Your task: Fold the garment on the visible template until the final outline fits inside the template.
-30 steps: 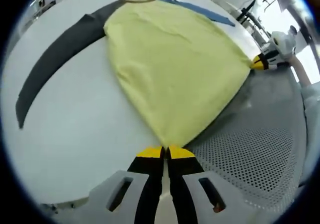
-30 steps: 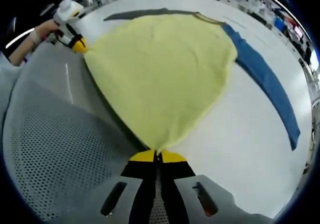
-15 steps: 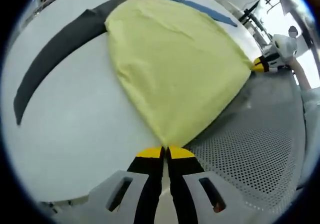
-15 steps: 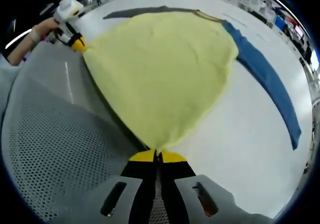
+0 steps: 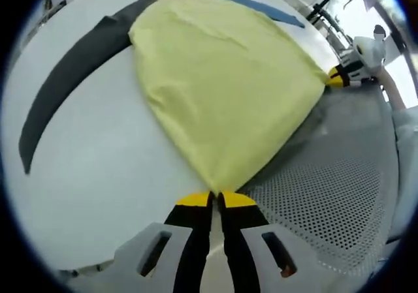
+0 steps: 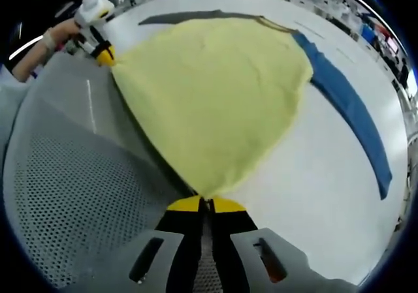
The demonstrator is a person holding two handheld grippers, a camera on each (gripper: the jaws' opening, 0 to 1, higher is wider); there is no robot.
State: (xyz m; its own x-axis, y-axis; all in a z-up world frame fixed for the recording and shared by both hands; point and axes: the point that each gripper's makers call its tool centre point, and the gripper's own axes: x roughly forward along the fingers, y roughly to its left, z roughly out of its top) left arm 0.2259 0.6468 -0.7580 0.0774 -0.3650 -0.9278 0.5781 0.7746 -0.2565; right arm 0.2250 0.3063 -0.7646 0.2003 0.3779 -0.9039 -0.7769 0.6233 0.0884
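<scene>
Left gripper [image 5: 217, 200] sits at bottom centre of the left gripper view, its fingers pressed together on one hem corner of the shirt [image 5: 222, 77]. The right gripper [image 6: 204, 205] does the same w/ the other hem corner at bottom centre of the right gripper view. Each gripper also appears in the other's view: the right one at the upper right edge of the left gripper view, the left one at upper left of the right gripper view, w/ a hand [image 6: 59, 35] behind it.

The shirt's yellow body fans out from the pinched corners toward the top of both views and lies flat on the white tabletop [image 5: 91, 175]. The dark sleeve [image 5: 65, 84] stretches out to the left in the left gripper view; the blue sleeve [image 6: 353, 110] runs down the right side in the right gripper view. The hem edge hangs taut between the two grippers, over a grey perforated surface [image 6: 78, 201] at the near side.

Holding both corners probably keeps the hem straight, so the bottom can be carried up toward the collar as one even fold. No template outline is clearly seen; can't tell where it lies. Fold looks not yet made, sleeves still spread wide.
</scene>
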